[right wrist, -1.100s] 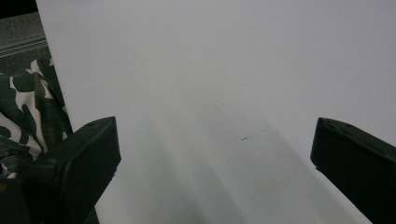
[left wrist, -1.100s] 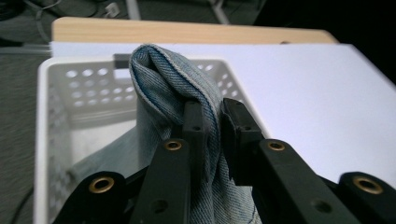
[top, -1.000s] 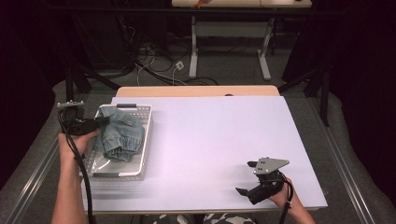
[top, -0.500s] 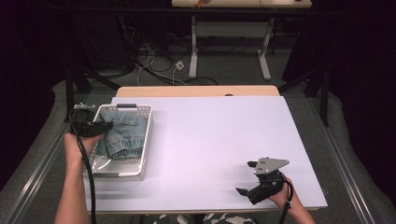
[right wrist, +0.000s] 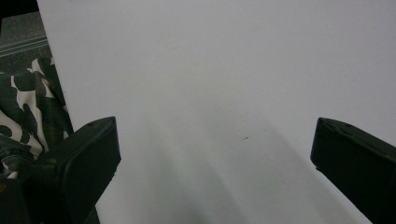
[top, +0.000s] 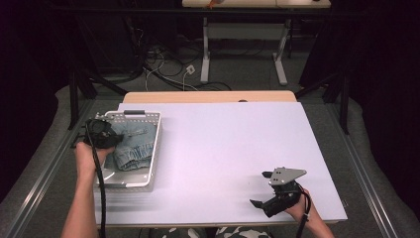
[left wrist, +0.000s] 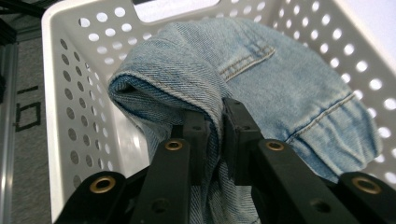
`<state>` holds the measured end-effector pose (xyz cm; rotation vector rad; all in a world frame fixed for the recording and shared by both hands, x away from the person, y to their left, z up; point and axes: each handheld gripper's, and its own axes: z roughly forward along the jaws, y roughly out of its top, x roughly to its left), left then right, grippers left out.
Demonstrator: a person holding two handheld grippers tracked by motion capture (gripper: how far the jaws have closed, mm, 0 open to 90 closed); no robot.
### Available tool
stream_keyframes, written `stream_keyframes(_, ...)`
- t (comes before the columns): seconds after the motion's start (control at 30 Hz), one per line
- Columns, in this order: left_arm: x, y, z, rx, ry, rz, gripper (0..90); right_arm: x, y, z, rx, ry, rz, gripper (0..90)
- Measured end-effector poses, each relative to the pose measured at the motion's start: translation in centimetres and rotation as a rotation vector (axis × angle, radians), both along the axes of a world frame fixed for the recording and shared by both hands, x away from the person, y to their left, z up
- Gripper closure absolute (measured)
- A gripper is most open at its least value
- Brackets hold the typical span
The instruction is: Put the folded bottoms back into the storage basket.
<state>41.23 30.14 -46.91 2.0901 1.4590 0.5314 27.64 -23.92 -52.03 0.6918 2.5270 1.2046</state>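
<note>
While nothing else sits on it, white tabletop carries a perforated white basket at its 9 o'clock edge. Denim garment lies bunched inside the basket. Left gripper fingers clenched on a rolled denim fold. Right gripper at 5 o'clock, fingers spread wide, holding nothing. Likely lifting the denim out: pull straight up and clear the basket wall so the cloth doesn't snag and drag the basket.

High view overlooks table; gripper views close.
</note>
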Motion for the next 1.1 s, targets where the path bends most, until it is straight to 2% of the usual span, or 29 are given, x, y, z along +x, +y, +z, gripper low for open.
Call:
stream_keyframes(0.2,-0.1,0.2,0.0,0.041,0.018,-0.019,84.6,0.0,0.0,0.0,-0.001,0.0,0.001,1.0)
stream_keyframes(0.33,-0.3,0.7,0.3,0.068,0.045,-0.036,85.2,0.0,0.0,0.0,0.001,0.001,0.0,1.0)
stream_keyframes(0.43,-0.5,1.1,0.5,0.089,0.071,-0.039,85.2,0.0,0.0,0.0,0.001,0.001,0.001,1.0)
stream_keyframes(0.5,-0.5,1.2,0.4,0.104,0.07,-0.029,85.2,0.0,0.0,0.0,0.0,0.002,0.0,1.0)
stream_keyframes(0.6,-0.2,0.9,0.1,0.145,0.07,-0.016,84.3,0.0,0.0,0.0,-0.001,0.003,0.001,1.0)
stream_keyframes(0.7,0.0,0.2,-0.3,0.204,0.064,0.0,83.3,0.0,0.0,0.0,-0.001,0.004,0.001,1.0)
stream_keyframes(0.87,0.6,-0.5,-1.6,0.243,0.08,0.015,81.3,0.0,0.0,0.0,-0.002,0.004,0.0,0.9)
stream_keyframes(0.93,0.8,-0.7,-2.1,0.277,0.097,0.017,80.4,0.0,0.0,0.0,-0.002,0.003,0.0,1.0)
stream_keyframes(1.1,1.2,-1.2,-2.8,0.294,0.105,0.026,78.8,0.0,0.0,0.0,-0.003,0.003,0.001,1.0)
